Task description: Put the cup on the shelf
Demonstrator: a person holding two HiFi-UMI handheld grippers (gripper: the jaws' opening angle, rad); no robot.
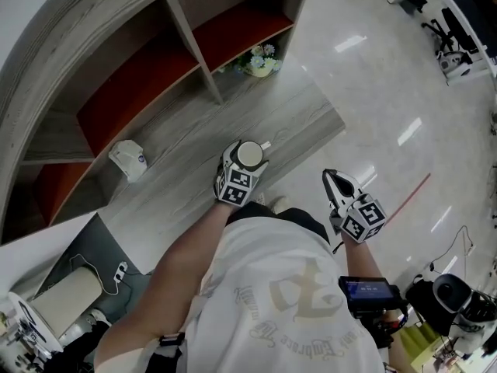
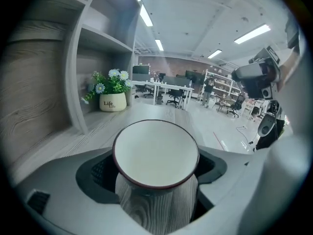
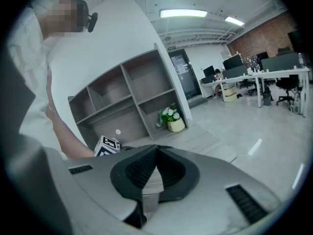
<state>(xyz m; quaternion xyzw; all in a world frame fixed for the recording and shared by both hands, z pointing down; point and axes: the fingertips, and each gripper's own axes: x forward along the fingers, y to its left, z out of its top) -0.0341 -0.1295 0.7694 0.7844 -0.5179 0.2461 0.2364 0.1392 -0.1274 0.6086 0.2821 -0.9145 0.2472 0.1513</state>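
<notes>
Fingers (image 2: 95,173) of left gripper (image 2: 156,182) around upright cup (image 2: 156,153); those of right gripper (image 3: 155,156) together.

Grey wood-grain shelf unit (image 1: 190,49) with open compartments and red back panels, standing on a glossy pale floor (image 1: 373,84); its broad low base board (image 1: 194,185) projects forward. On the base board, a cream round pot of white and blue flowers (image 1: 260,62) stands just beside an upright divider. A small white rounded device (image 1: 126,160) lies well apart from it.
</notes>
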